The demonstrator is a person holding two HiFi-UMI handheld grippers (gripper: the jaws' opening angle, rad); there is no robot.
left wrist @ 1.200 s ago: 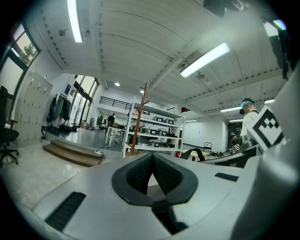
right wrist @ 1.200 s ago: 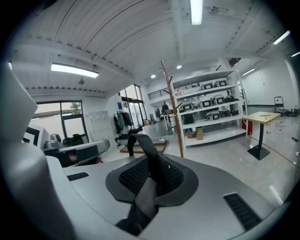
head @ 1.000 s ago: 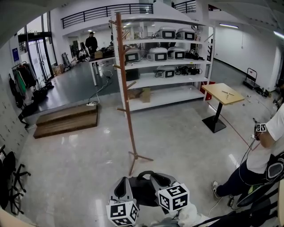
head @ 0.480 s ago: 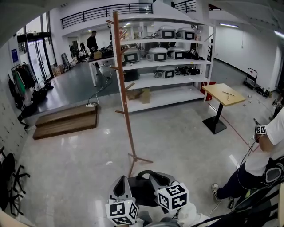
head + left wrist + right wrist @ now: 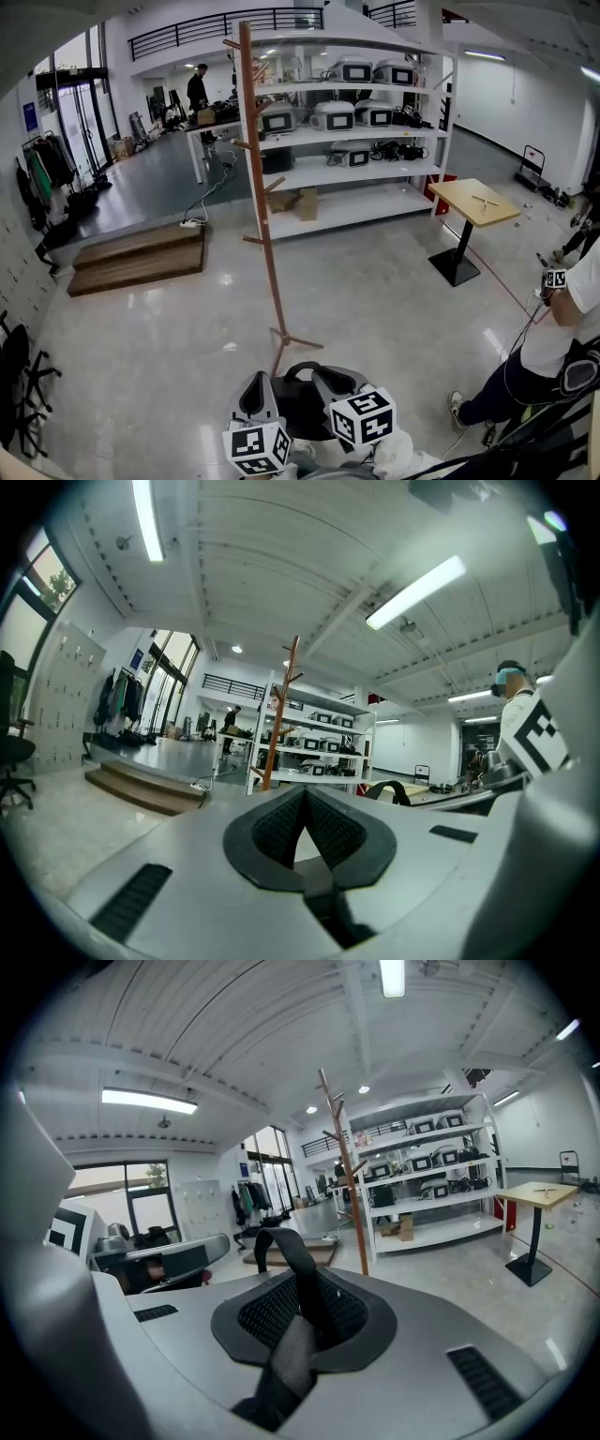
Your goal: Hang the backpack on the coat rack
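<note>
The left gripper (image 5: pixel 305 792) points level, jaws closed tip to tip with nothing between. The right gripper (image 5: pixel 309 1290) tilts slightly down, jaws clamped on a strap (image 5: pixel 281 1243).

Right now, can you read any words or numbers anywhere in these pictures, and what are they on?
No words or numbers can be read.
Blue sign on the left wall: too small to read.
Left marker cube and right marker cube: only black-and-white squares, no letters.
</note>
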